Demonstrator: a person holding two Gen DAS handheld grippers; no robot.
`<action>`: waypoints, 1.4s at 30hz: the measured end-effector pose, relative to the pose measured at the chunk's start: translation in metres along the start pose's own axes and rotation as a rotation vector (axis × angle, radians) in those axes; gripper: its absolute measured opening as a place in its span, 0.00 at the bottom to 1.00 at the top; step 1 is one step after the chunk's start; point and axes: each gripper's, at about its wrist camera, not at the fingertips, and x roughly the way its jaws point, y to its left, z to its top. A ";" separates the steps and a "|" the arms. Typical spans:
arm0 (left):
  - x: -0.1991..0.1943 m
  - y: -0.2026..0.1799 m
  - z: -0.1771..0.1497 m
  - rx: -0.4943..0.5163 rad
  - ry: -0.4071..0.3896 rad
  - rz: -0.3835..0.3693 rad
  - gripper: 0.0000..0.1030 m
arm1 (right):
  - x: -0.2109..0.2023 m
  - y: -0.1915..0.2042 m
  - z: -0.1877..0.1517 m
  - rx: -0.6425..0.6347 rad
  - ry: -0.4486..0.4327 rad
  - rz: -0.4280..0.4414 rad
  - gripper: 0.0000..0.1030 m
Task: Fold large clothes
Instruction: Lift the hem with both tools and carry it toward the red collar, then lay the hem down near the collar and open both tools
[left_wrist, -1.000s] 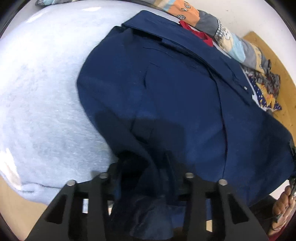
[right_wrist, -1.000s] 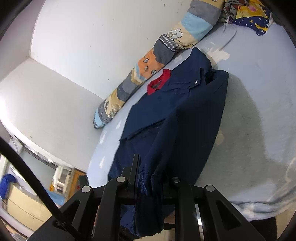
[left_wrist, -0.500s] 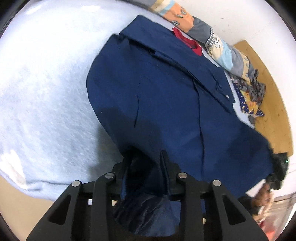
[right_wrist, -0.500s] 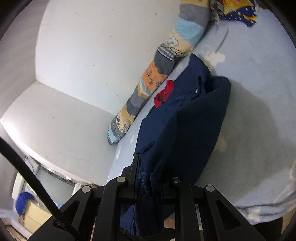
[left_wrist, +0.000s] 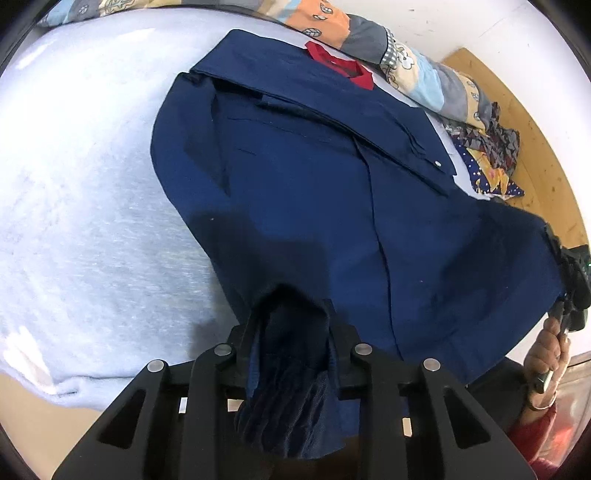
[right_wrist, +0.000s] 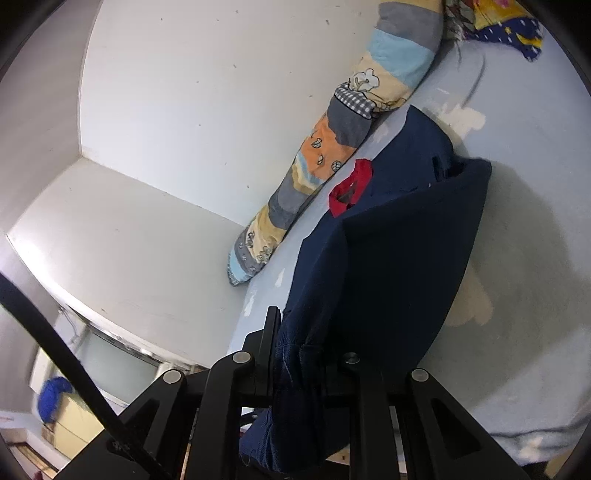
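Navy jacket (left_wrist: 303, 177) lies spread on the light-blue bed (left_wrist: 81, 221), collar end w/ red lining (left_wrist: 341, 64) up near the patchwork bolster pillow (left_wrist: 402, 62) along the wall. Near hem is lifted off the bed at both corners.

Left hand-held gripper (left_wrist: 291, 332) pinches a bunched corner of the hem; cloth hangs in folds btw. the fingers and spills down toward the camera. Its jaws have just been closing a bit further, fabric btw. them the whole time. Rest of the jacket stretches away from it, up and to the right.

Right hand-held gripper (right_wrist: 303, 354) is pressed tight on the other hem corner; gathered fabric fills the narrow gap and droops below. From that view the jacket (right_wrist: 388, 266) rises as a raised fold, far part flat on the bed (right_wrist: 524, 258) beside the pillow (right_wrist: 332, 155). In the left view the person's hand (left_wrist: 546, 365) w/ that gripper shows at the right edge, at the jacket's far corner.

Vs. a sec ago: the hem is held higher, more of the jacket's length is in the left view, and the raised fold in the right view stands steeper. Grip points on the cloth look the same.

Crumpled patterned cloth (left_wrist: 487, 162) sits at the bed's far end, by a wooden panel (left_wrist: 539, 155). No containers clear enough to tell contents.
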 end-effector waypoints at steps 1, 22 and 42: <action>-0.001 0.003 0.001 -0.005 0.003 0.000 0.26 | 0.001 0.001 0.001 -0.005 0.003 -0.004 0.17; -0.058 -0.003 0.125 0.002 -0.187 -0.063 0.25 | 0.006 0.001 0.095 -0.027 -0.062 -0.055 0.17; 0.142 0.068 0.412 -0.336 -0.030 0.036 0.36 | 0.217 -0.181 0.271 0.323 -0.088 -0.272 0.32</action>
